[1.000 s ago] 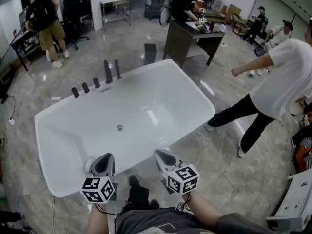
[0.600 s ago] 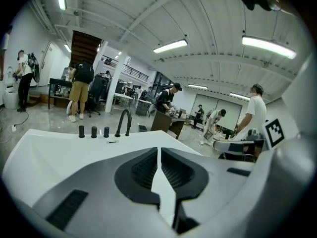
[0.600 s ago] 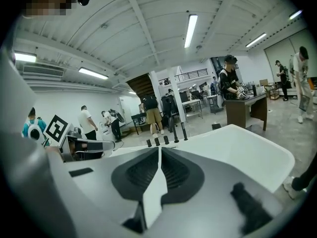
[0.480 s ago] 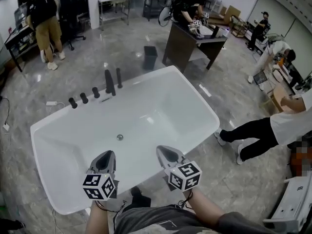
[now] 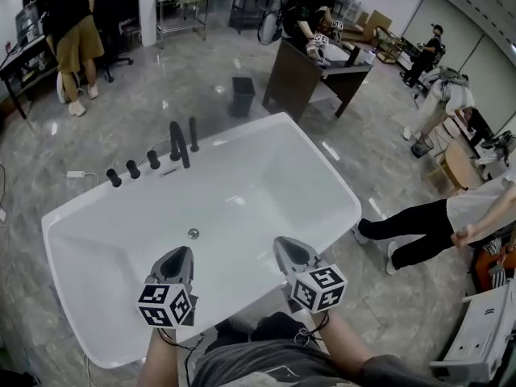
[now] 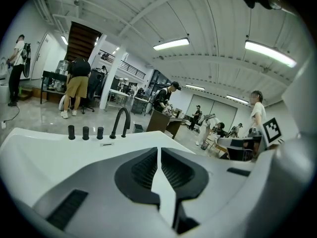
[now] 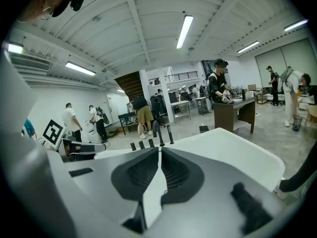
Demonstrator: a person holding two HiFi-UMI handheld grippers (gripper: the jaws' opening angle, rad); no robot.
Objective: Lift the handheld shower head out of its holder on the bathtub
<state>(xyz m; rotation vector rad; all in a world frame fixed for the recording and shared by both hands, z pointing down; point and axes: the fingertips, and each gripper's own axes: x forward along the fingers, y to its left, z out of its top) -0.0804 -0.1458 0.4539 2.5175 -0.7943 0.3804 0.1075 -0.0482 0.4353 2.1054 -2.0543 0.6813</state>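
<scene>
Jaws of both grippers are shut, pads meeting w/ nothing between them. Left gripper (image 5: 181, 256) and right gripper (image 5: 289, 250) are empty, held side by side above the near rim of the bathtub (image 5: 242, 131) and aimed across the basin, tilted slightly down. Prob. shut simply because there is nothing within reach to grip; the parallel, level hold reads as an approach posture, not a grasp.

Shower head (image 5: 193, 134) is a slim dark rod standing upright in its holder on the far rim, just beside the arched spout (image 5: 175, 142). Three knobs (image 5: 133, 168) run in a row to the spout's other side. It stands upright so the handle can be drawn straight up.

Whole basin lies between the grippers and the fittings, i.e. well apart, no contact. Right gripper view puts the rod (image 7: 170, 133) just above that gripper's closed tips, so the right seems aimed at it. Lift not yet begun; the jaws must part before closing round the handle.
</scene>
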